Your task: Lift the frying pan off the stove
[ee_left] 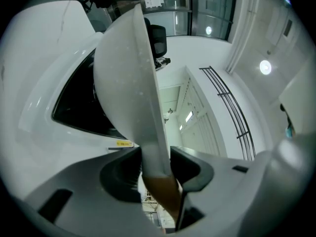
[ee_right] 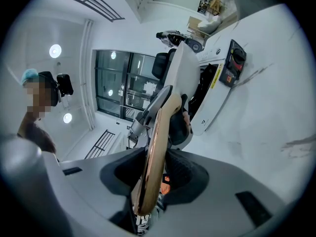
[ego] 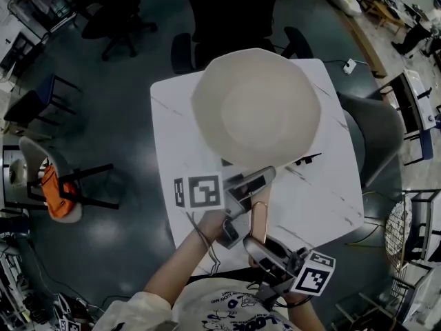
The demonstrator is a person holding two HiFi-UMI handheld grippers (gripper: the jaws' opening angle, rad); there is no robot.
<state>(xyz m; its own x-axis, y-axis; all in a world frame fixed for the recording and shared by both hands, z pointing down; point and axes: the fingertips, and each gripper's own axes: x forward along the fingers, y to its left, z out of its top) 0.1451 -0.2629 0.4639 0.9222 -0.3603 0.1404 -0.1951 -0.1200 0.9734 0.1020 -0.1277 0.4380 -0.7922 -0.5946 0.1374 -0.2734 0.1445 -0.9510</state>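
The white frying pan (ego: pixel 255 105) hangs high above the white table (ego: pixel 324 205) and hides the stove in the head view. Its wood-coloured handle (ego: pixel 259 216) runs back towards me. My left gripper (ego: pixel 249 183) is shut on the handle's white neck (ee_left: pixel 153 152), right at the pan's body (ee_left: pixel 126 83). My right gripper (ego: pixel 260 245) is shut on the wooden handle (ee_right: pixel 158 142) nearer its end. The stove's black glass top (ee_left: pixel 79 102) lies below and beyond the pan, apart from it. The right gripper view shows the pan (ee_right: pixel 185 68) on edge above the stove (ee_right: pixel 210 100).
The stove's black control knob (ee_right: pixel 232 65) sits on the table. Around the table stand a chair with an orange seat (ego: pixel 58 185), a black office chair (ego: pixel 124 19) and a grey chair (ego: pixel 375 133). A person (ee_right: pixel 37 112) shows at the left of the right gripper view.
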